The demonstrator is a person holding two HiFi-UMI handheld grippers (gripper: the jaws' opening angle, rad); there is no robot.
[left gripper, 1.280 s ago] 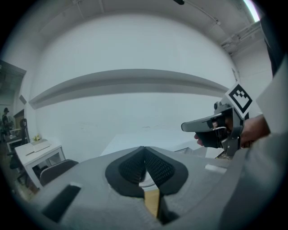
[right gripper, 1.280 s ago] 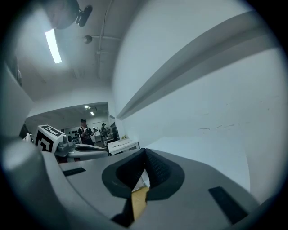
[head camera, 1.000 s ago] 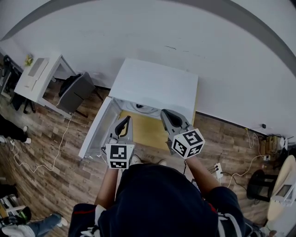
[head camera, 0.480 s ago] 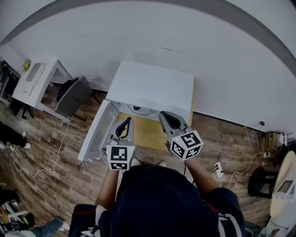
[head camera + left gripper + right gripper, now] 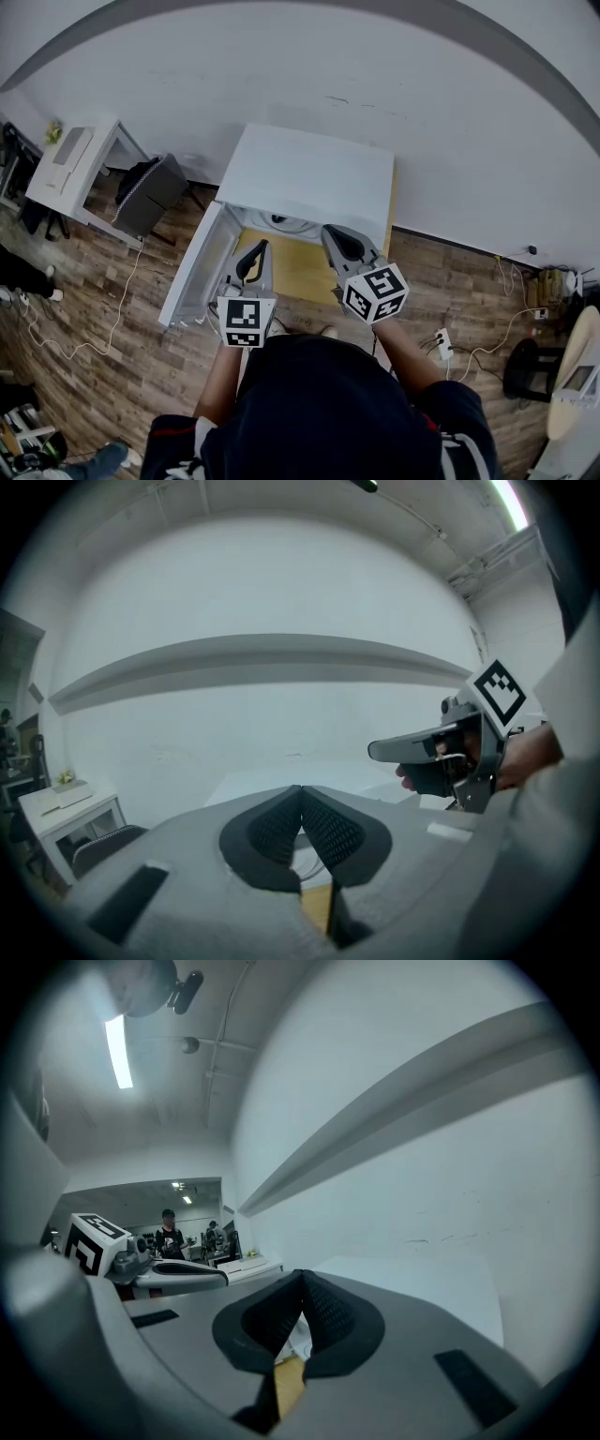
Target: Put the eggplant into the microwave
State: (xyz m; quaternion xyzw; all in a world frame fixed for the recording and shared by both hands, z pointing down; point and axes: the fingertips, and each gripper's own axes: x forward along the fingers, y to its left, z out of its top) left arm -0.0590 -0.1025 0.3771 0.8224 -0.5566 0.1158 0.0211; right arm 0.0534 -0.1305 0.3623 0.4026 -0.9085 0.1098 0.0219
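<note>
I see the white microwave [image 5: 309, 173] backed against the wall [image 5: 422, 112], sitting on a yellow surface [image 5: 295, 270], its door [image 5: 195, 267] swung open to the left. My left gripper [image 5: 255, 246] and right gripper [image 5: 335, 234] hover before the opening, each with jaws pressed together on nothing. Where the eggplant lies I cannot tell.

Head view: high above, looking steeply down over left tongs [image 5: 256, 246], right tongs [image 5: 330, 231] and microwave [image 5: 309, 178]. Gripper views: low, close behind own tips, facing the wall [image 5: 281, 714]. Shared by all: microwave's white top.
</note>
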